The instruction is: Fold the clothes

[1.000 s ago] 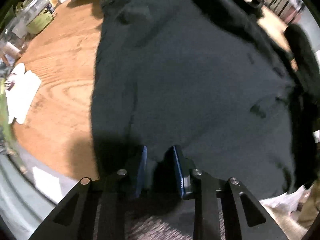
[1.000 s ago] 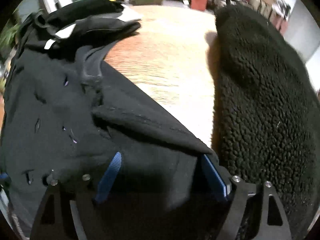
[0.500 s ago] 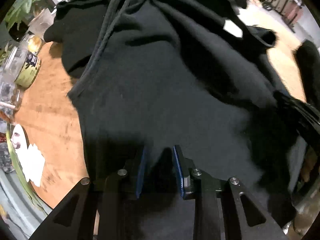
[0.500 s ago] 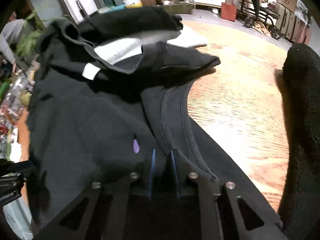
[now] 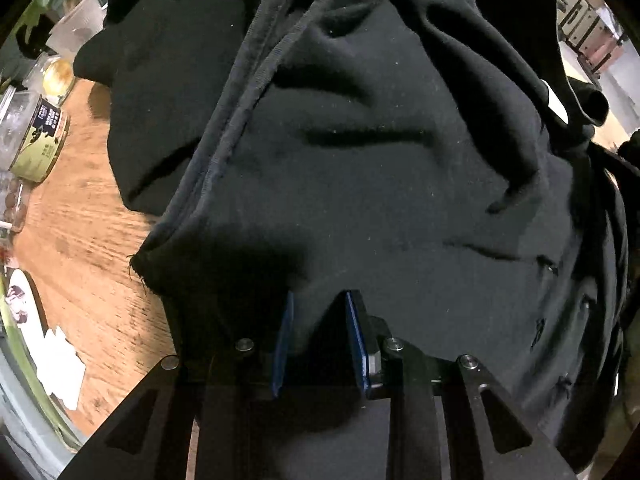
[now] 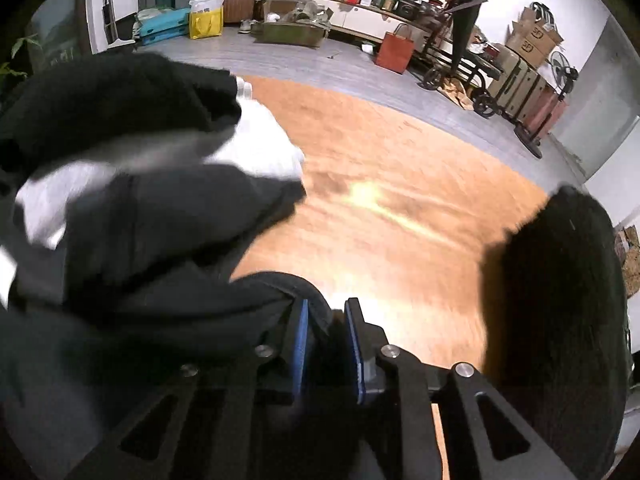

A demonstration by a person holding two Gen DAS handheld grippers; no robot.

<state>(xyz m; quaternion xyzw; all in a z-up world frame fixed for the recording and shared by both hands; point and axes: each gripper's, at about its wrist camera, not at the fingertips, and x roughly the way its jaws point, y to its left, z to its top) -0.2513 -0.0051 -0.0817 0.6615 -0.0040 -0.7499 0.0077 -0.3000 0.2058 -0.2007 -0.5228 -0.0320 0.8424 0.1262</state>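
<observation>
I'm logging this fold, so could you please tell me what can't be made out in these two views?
- Left view: the table under the black garment is hidden; the left tongs grip a fold whose depth between them is shadowed.
- Left view: the jar label is too small to read.
- Right view: the garment and white patch are motion-blurred; the right tongs pinch its edge.
- Right view: the fleece item is cut off by the rim.

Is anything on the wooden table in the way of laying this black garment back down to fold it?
Nothing visible blocks it. The wooden table ahead of the black garment is bare; a dark fleece item lies off to the right, a jar to the left.
</observation>
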